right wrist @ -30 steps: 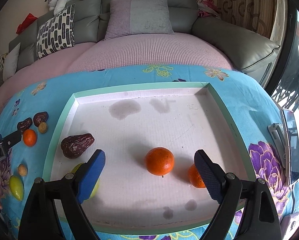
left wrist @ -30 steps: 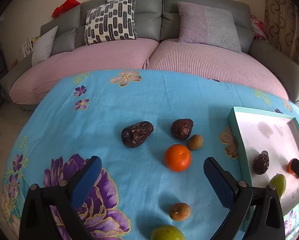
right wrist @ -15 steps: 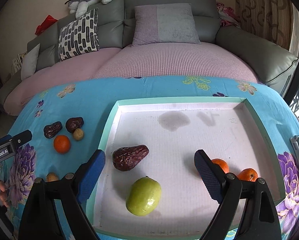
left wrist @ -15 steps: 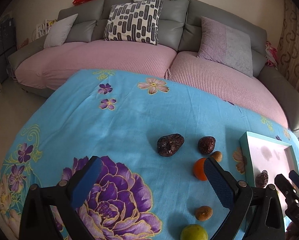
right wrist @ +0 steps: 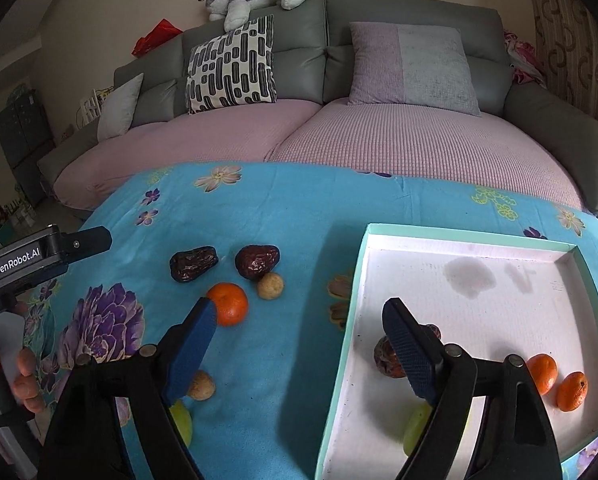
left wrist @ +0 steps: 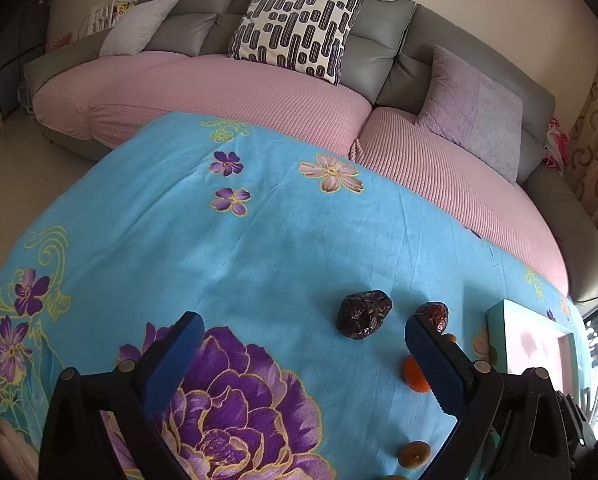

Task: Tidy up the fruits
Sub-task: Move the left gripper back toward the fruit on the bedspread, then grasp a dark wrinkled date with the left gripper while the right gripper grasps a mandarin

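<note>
Right gripper (right wrist: 295, 330): jaws wide, empty, hovering over the tray's (right wrist: 459, 234) left rim. Left gripper (left wrist: 301, 346): jaws wide, empty, above the blue floral cloth (left wrist: 259, 248). Tray held two glossy oranges (right wrist: 557, 378), a wrinkled date (right wrist: 385, 356) and a green fruit (right wrist: 415, 426). Beyond, on the cloth: smooth orange (right wrist: 229, 304), two wrinkled dates (right wrist: 255, 262).

In the right wrist view, two dates (right wrist: 194, 263) (right wrist: 257, 261) lie centre-left on the tablecloth (right wrist: 299, 208); the tray (right wrist: 479, 236) at lower right holds two oranges (right wrist: 542, 367) (right wrist: 572, 391).
</note>
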`<state>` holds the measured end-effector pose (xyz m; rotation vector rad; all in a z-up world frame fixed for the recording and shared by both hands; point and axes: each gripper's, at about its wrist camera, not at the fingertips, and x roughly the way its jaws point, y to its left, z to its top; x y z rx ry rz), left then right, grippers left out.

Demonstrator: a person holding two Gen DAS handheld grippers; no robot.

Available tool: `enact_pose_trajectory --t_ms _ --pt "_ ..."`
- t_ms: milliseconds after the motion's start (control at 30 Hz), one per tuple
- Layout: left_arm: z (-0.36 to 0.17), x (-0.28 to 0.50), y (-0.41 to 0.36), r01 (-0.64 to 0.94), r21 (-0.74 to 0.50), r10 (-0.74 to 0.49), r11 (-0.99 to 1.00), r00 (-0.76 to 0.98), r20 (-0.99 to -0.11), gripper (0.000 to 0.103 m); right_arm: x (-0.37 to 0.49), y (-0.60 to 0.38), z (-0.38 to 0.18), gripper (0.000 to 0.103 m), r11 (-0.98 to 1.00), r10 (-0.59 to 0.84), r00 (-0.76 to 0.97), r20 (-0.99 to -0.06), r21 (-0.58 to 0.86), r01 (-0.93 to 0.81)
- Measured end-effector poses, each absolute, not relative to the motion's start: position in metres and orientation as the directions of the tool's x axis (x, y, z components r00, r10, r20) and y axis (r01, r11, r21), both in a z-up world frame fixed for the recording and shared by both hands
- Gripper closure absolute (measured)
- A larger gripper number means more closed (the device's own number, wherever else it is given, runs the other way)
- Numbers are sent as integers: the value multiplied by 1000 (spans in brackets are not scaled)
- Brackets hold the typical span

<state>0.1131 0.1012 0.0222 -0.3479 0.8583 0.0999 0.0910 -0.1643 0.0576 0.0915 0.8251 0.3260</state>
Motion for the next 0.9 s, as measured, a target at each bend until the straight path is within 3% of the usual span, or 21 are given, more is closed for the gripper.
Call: enact_pose_trajectory --t_ms 133,267,367,433,467,700,900 --pt "13 128 102 -208 -286 -87 935 647 -757 5 100 -142 49 22 935 348 604 -717 220 -278" --pt "-7 142 100 -179 -355 -179 917 612 -770 20 108 -126 34 28 929 359 567 -741 223 -297" --pt "-18 151 96 -157 -388 -227 908 595 -771 25 116 -116 24 29 920 377 544 -749 236 -313" --pt "-21 154 92 -144 -390 -239 909 588 -773 29 119 -111 17 38 915 387 531 -754 242 -323" --pt "-23 155 90 -139 -392 -245 909 584 -774 35 121 -109 14 46 914 388 525 -757 246 -322" --pt "-35 161 86 -112 -475 -341 873 557 -757 65 130 -106 -4 52 912 396 488 -778 272 -307" --pt "-37 161 84 -120 -489 -350 864 554 -755 65 129 -103 -4 58 907 407 485 -774 282 -313"
